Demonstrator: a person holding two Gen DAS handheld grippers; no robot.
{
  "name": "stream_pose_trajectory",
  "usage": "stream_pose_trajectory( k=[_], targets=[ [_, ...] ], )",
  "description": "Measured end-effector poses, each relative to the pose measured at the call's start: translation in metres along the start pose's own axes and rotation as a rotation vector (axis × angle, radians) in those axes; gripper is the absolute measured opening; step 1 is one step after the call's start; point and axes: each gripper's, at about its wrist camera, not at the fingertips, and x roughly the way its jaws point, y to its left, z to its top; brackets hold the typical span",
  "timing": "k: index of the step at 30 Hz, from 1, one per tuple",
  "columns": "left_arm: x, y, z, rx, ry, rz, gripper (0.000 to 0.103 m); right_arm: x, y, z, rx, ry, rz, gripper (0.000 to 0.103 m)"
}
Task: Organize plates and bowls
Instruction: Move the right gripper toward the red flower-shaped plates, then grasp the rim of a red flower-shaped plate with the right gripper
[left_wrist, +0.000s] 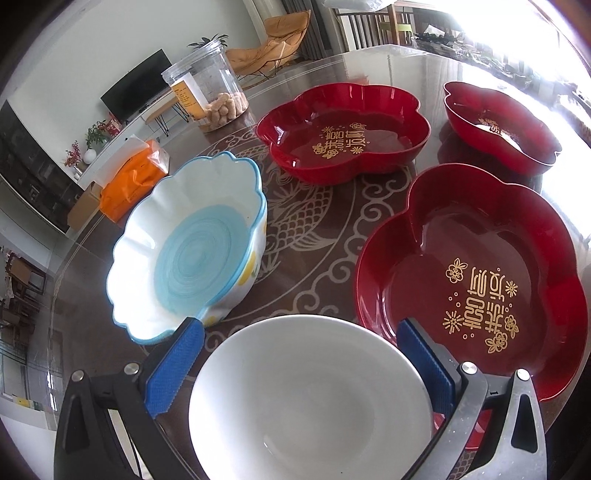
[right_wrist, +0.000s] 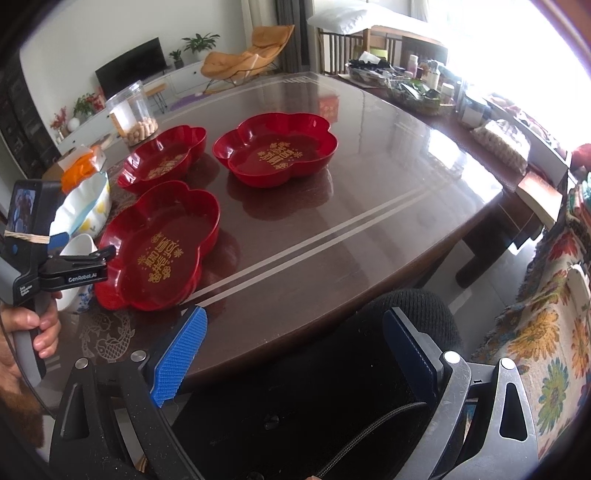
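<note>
Left gripper (left_wrist: 301, 354) spread wide, straddling the plain white glazed ceramic bowl (left_wrist: 310, 398) at the near table edge, fingers not visibly touching it. Right gripper (right_wrist: 295, 354) open and empty, off the table. Bowl likely heavy, slick, chippable (pinch the rim wall); three red lacquered flower-shaped plates (left_wrist: 465, 280) likely lighter.

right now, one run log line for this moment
stage: start | left gripper: open, straddling white bowl | right gripper: open, empty, off table edge | red plates: three, unstacked
</note>
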Motion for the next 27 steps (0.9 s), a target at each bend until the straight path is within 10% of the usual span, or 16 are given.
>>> stream_pose_trajectory(
  k=[4,12,20,27],
  targets=[
    [-0.019,0.002,0.003,-0.004,-0.057,-0.029,0.103,0.033,-0.022,0.038,0.017,-0.027,-0.043,0.097],
    [-0.091,0.001,-0.006,-0.026,-0.185,-0.135,0.103,0.164,-0.041,0.126,-0.081,0.202,-0.114,0.097],
    [-0.114,-0.031,-0.062,-0.020,-0.109,-0.211,0.103,0.192,-0.026,0.195,-0.063,0.066,-0.134,0.097],
    [-0.099,-0.044,-0.078,-0.124,-0.037,-0.307,0.103,0.114,0.019,0.111,-0.056,0.186,0.394,0.097]
  ],
)
